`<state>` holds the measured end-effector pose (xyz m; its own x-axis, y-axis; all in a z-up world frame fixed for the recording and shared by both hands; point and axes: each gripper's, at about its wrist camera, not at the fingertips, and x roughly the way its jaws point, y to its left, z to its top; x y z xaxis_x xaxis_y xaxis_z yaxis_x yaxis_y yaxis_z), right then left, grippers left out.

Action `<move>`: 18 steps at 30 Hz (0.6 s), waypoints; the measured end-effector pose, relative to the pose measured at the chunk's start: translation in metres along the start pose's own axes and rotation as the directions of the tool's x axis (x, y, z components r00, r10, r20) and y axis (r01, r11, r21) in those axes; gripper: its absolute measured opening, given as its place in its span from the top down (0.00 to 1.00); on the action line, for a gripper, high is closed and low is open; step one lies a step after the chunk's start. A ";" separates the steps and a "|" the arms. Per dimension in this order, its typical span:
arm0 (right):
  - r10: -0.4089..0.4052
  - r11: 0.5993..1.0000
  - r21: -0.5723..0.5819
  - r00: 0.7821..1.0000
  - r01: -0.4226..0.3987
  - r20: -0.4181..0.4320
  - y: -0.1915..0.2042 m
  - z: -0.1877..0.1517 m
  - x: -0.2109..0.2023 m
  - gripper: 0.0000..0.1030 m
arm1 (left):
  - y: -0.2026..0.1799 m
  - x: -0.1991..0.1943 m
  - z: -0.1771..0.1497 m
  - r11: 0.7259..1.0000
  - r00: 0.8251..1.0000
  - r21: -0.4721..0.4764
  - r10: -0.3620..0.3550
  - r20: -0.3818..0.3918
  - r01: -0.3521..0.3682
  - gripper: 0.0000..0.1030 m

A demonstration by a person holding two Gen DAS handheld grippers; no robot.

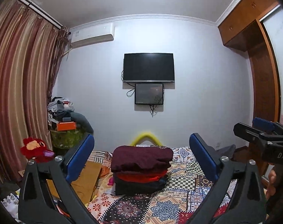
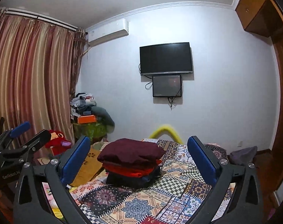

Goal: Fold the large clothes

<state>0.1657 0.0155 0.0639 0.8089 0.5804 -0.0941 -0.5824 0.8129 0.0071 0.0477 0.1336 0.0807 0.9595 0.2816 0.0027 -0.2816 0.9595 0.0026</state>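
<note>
A stack of folded clothes [image 1: 141, 169] sits on the patterned bedspread [image 1: 141, 209], with a maroon piece on top, red below it and dark ones at the bottom. It also shows in the right wrist view [image 2: 131, 161]. My left gripper [image 1: 141, 145] is open and empty, held above the bed short of the stack. My right gripper [image 2: 138, 147] is open and empty too, at the same height. The right gripper shows at the right edge of the left wrist view [image 1: 253, 128]. The left gripper shows at the left edge of the right wrist view [image 2: 27, 132].
A red plush toy [image 1: 36, 150] sits left of the bed near the curtain [image 1: 20, 84]. A cluttered pile with an orange box [image 1: 65, 126] stands in the corner. A TV [image 1: 148, 67] hangs on the far wall. A wardrobe [image 1: 262, 71] is on the right. A yellow curved thing [image 1: 146, 138] is beyond the bed.
</note>
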 end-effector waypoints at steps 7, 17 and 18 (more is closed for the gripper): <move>-0.001 1.000 0.004 1.000 0.001 -0.008 0.000 -0.010 -0.005 0.00 | -0.005 0.005 -0.005 1.000 1.000 0.007 -0.006 -0.014 0.006 0.00; 0.008 1.000 0.018 0.999 -0.007 -0.035 -0.002 -0.011 -0.008 0.00 | -0.003 0.010 -0.006 1.000 1.000 -0.002 -0.006 -0.030 0.006 0.00; 0.009 1.000 0.019 0.999 -0.008 -0.037 -0.002 -0.010 -0.008 0.00 | -0.002 0.011 -0.006 1.000 0.999 -0.004 -0.007 -0.033 0.007 0.00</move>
<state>0.1592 0.0087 0.0542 0.8002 0.5853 -0.1307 -0.5873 0.8089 0.0266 0.0587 0.1349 0.0743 0.9610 0.2749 -0.0300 -0.2751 0.9614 -0.0013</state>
